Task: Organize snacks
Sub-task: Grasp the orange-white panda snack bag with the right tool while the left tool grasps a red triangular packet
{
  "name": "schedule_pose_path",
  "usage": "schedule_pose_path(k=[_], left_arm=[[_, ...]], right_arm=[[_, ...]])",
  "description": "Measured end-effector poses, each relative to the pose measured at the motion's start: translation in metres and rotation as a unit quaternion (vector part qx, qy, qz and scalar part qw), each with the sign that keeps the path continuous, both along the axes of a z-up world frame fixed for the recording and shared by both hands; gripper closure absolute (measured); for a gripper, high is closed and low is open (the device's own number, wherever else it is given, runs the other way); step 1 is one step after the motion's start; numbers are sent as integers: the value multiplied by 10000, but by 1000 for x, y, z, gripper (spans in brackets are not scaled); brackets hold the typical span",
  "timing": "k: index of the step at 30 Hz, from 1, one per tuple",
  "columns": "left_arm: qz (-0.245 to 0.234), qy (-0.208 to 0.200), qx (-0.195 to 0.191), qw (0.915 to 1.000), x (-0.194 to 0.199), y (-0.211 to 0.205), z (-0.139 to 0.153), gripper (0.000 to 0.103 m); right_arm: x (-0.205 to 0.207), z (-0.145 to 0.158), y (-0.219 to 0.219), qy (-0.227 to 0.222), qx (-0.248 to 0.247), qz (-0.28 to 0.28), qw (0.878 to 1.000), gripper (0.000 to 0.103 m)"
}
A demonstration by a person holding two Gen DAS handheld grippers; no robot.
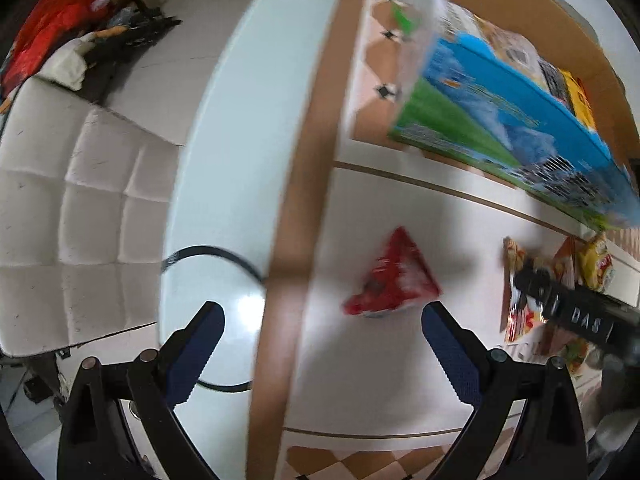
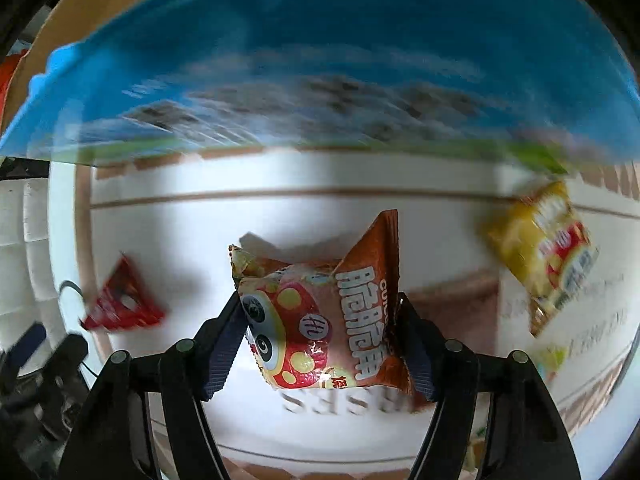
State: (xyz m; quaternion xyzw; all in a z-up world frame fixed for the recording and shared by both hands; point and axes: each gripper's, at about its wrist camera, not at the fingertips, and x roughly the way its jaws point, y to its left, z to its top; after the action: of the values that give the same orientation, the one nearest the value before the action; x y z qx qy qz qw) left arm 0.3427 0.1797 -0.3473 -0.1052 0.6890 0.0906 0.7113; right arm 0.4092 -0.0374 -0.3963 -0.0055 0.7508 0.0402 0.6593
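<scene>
Right wrist: brown snack packet [image 2: 344, 320] between fingers [image 2: 224, 344].

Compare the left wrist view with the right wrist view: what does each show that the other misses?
Left only: the left gripper, open and empty, a white cushioned chair, and red clutter on the floor.
Right only: the right gripper shut on the brown packet, seen close.
Both: the red packet, the yellow packet, the blue-green box and the table.
</scene>
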Motion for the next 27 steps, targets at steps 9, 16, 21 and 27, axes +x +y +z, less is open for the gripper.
schedule_pose_path(k=[9, 16, 21, 27], left_arm=[[-538, 497, -182, 9971, 25, -33, -41, 2], [-572, 407, -56, 9975, 30, -33, -46, 51], [-486, 372, 12, 9981, 29, -37, -43, 56], [-348, 366, -51, 9987, 3, -44, -44, 57]], right_arm=[[0, -2, -33, 170, 227, -377, 9989, 26], [-8, -2, -23, 205, 146, -286, 9993, 26], [-12, -3, -2, 125, -71, -104, 9998, 32], [-25, 4, 6, 37, -60, -39, 10000, 44]])
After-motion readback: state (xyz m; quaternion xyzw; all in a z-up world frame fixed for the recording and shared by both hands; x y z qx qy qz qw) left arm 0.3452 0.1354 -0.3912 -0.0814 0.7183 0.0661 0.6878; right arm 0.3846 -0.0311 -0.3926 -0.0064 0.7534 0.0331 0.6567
